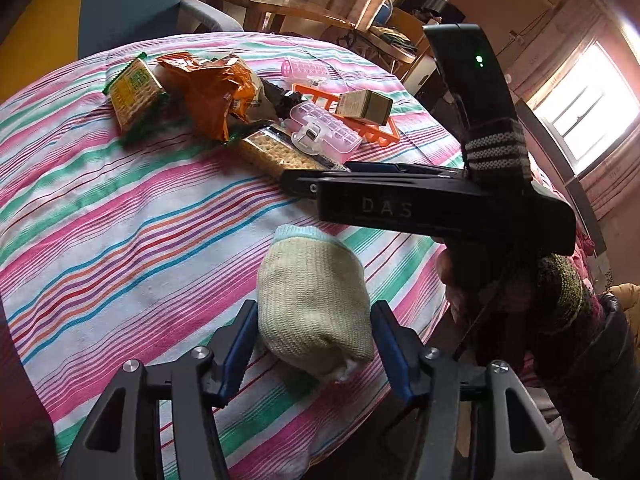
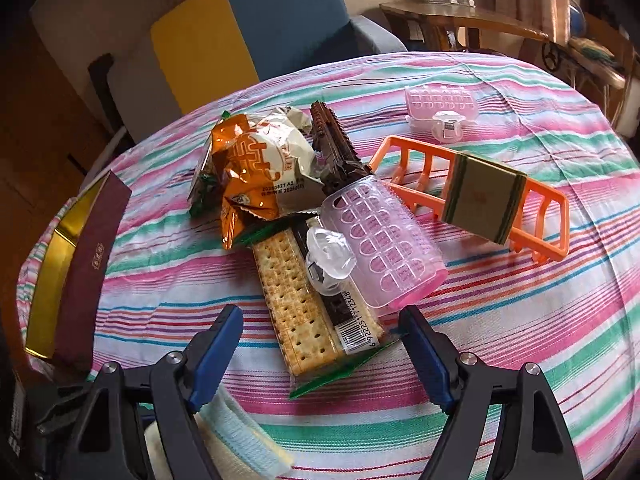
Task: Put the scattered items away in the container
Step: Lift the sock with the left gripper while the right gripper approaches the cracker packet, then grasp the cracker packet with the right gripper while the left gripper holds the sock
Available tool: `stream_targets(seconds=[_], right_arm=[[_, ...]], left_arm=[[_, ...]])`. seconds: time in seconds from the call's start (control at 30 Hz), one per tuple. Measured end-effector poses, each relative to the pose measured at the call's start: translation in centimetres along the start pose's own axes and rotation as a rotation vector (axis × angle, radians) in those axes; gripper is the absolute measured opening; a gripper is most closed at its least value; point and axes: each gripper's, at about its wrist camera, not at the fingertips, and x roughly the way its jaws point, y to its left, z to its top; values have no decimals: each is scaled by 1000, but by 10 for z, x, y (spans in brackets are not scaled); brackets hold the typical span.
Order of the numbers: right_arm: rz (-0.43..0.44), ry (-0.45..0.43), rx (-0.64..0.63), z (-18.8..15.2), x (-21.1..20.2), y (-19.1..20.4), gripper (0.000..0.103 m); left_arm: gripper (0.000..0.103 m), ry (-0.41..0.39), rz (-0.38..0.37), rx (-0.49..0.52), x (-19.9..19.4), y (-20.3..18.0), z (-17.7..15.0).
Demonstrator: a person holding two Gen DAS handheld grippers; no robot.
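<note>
A pink, green and white striped cloth (image 1: 120, 220) covers the round surface. A rolled cream knitted sock (image 1: 314, 304) lies near its edge, between the left gripper's (image 1: 314, 344) open jaws. The right gripper (image 2: 320, 352), jaws also open, hovers over a clear cracker packet (image 2: 300, 300) beneath a pink plastic hair roller (image 2: 384, 248), beside an orange plastic rack (image 2: 536, 200).

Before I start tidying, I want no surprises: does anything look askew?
Yes. The small cardboard box sits tilted across the orange rack, and the pink hair roller lies on the cracker packet.
</note>
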Motion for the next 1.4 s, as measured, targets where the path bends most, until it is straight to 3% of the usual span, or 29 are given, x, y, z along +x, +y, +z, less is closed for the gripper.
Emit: stream_targets(seconds=[0.07,0.3,0.43,0.67,0.83,1.07,1.4], right_arm=[[-32,6,-34,-3,0,5,64],[18,20,-24,-24,-17,10,56],[33,47,-47,-42,-27,21,56],[14,83,-71,-65,-41,34,63],[12,19,-114,-61,-48,41,69],[-21,41,-192,-56,-27,58,70],[-85,29,-170,-59,-16,60,70]], left_arm=[[58,-5,9,-10,-7,5,-6],[58,-49,67,-79,-36,29,-25],[58,-89,128,-118,-49,41,-31],[60,-92,138,-122,-44,47,-37],[64,-145,109,-120,-56,47,-35],[64,-135,132,-94,-48,48,-31],[65,-105,191,-62,-24,46,-25]])
